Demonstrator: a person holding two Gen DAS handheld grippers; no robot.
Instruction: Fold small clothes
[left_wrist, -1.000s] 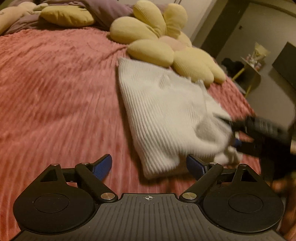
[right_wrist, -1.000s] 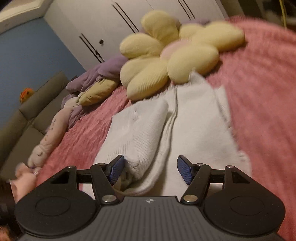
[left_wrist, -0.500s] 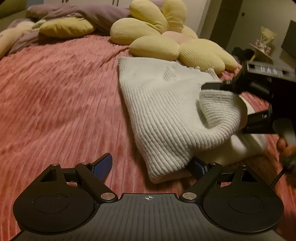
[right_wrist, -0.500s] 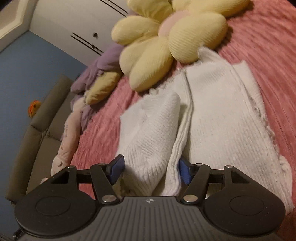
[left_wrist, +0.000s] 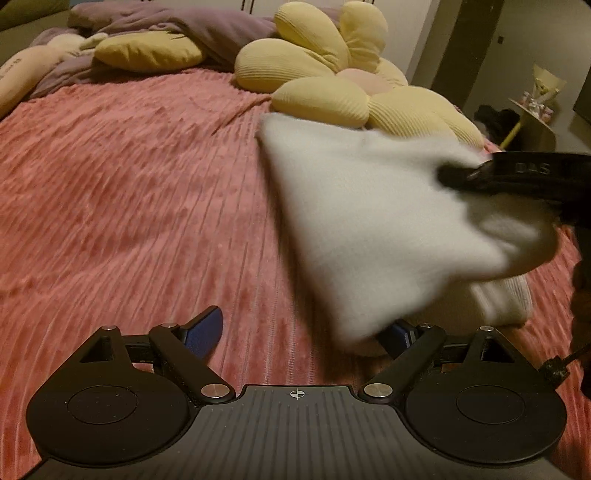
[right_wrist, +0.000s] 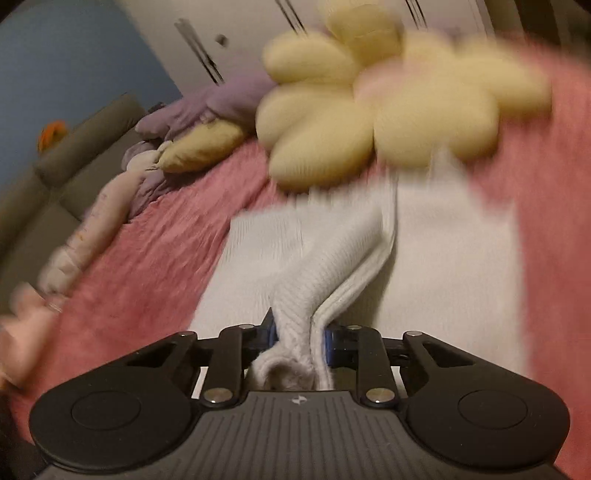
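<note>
Sweater (left_wrist: 369, 221): white ribbed knit, lying on the pink bedspread (left_wrist: 129, 192) toward its right side, top edge touching the yellow flower cushion (left_wrist: 332, 81) at the head of the bed.

Right gripper (right_wrist: 299, 338): jaws clenched on a bunched fold of the sweater, which is lifted off the bedspread and blurred with motion.

Left gripper (left_wrist: 303, 328): jaws released, holding nothing, low over the bedspread at the sweater's near corner; one blue pad (left_wrist: 205, 328) is clear, the other tucked under the cloth.

Step in hand, as judged: carrying the lifted side across. Best done with a level, even sweep, the free gripper pinning the near corner so edges meet without dragging.
</note>
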